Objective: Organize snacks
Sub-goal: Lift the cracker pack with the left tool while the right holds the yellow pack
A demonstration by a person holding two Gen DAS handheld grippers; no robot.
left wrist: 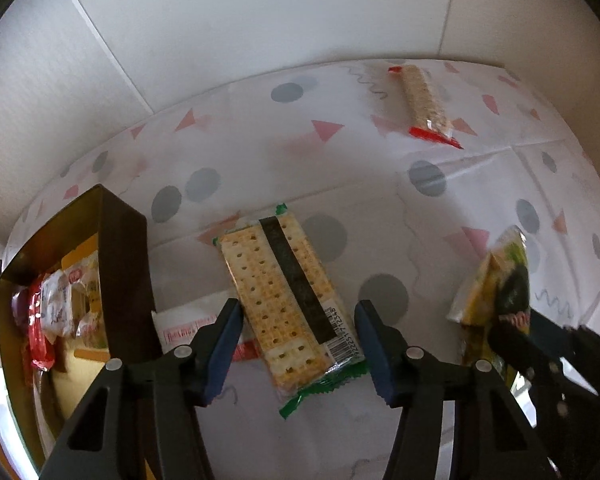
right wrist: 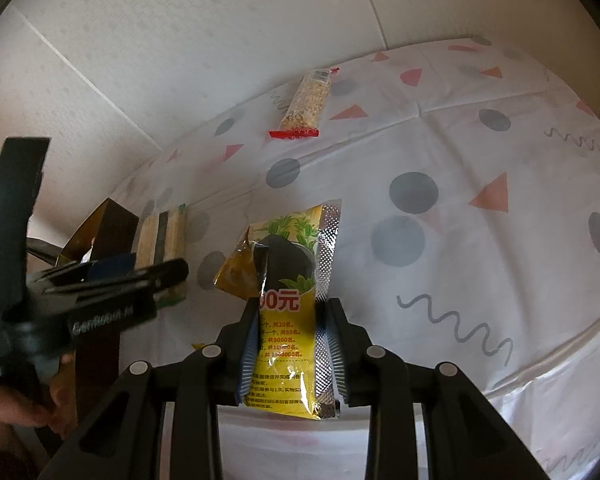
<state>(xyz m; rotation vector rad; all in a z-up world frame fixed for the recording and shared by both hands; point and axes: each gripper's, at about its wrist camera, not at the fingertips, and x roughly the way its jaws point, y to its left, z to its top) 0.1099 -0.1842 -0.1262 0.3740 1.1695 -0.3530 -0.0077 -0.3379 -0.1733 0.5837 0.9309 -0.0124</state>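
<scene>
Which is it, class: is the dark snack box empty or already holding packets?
Holding packets: the dark box shows several wrapped snacks inside.

My left tongs (left wrist: 296,340) point steeply down, blue pads (left wrist: 224,344) parted, neither pressing on anything. My right tongs (right wrist: 290,354) tilt down, pads (right wrist: 249,354) clamped together on a packet. A hand (right wrist: 4,416) grips the left tool.

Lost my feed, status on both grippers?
Left gripper open astride green-ended cracker pack. Right gripper shut on yellow foil pouch. Nothing blocking.
</scene>
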